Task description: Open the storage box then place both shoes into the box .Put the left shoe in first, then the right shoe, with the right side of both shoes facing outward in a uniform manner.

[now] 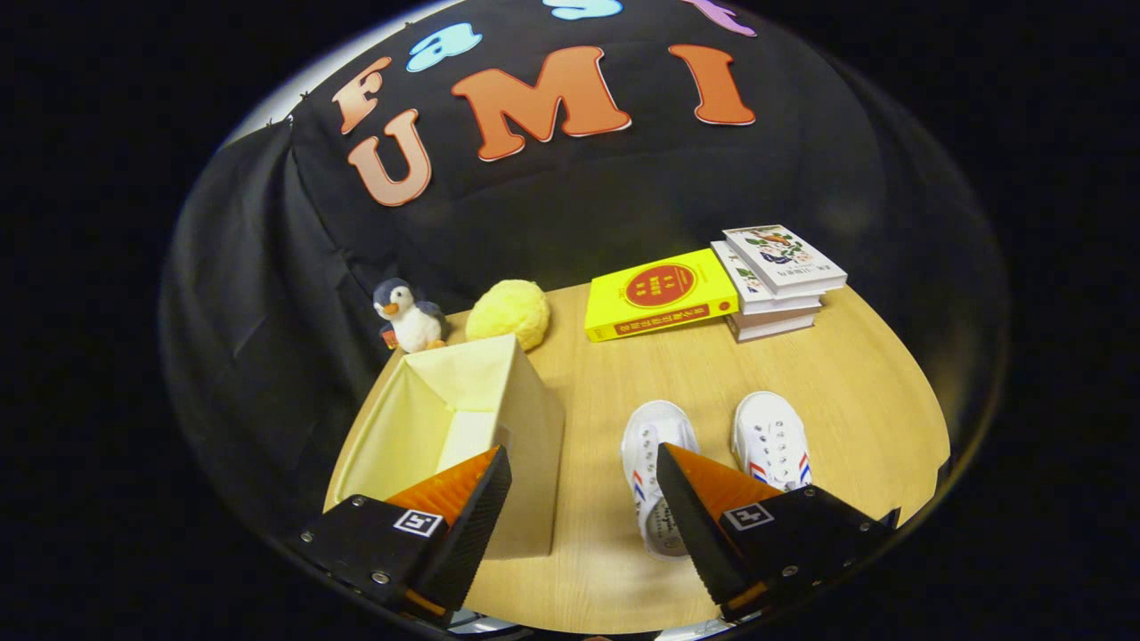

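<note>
- Gripper [583, 507] nearest: fingers spread wide apart, holding nothing, hovering over the table [712, 374].
- Box [454, 427] stands open and looks empty, behind the left finger; the opening step looks done.
- Left shoe [652, 463] just beside the right finger, partly behind it; right shoe [771, 441] beyond that finger, next to it.
- Both shoes sit on the table, right of the box, toes pointing away.
- Left to do: grab left shoe, box it, then right shoe.
- Clutter at back: penguin [407, 316], yellow ball [509, 312], books [712, 285].
</note>
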A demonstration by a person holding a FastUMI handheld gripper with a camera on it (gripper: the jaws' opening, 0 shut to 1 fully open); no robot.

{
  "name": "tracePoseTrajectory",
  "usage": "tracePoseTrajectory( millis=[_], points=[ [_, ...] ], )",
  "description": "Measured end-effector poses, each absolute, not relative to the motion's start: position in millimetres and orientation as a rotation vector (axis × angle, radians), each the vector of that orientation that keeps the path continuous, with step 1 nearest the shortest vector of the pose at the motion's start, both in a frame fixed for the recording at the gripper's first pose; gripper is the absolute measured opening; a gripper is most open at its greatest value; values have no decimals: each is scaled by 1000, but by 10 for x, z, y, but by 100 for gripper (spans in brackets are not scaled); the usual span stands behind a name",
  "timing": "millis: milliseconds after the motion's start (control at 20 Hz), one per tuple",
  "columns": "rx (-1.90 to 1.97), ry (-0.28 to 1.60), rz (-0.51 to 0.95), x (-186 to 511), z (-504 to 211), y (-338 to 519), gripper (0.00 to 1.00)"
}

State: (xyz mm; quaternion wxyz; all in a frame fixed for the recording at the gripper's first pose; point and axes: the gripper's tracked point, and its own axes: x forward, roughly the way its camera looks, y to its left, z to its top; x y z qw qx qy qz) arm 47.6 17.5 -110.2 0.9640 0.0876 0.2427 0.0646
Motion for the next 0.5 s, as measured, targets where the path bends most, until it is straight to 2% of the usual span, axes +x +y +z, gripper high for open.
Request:
tracePoseTrajectory(
  millis=[250, 500],
  points=[
    [57, 548, 47, 486, -1535, -295, 99],
    [-113, 624, 59, 560, -1952, -494, 95]
  ],
)
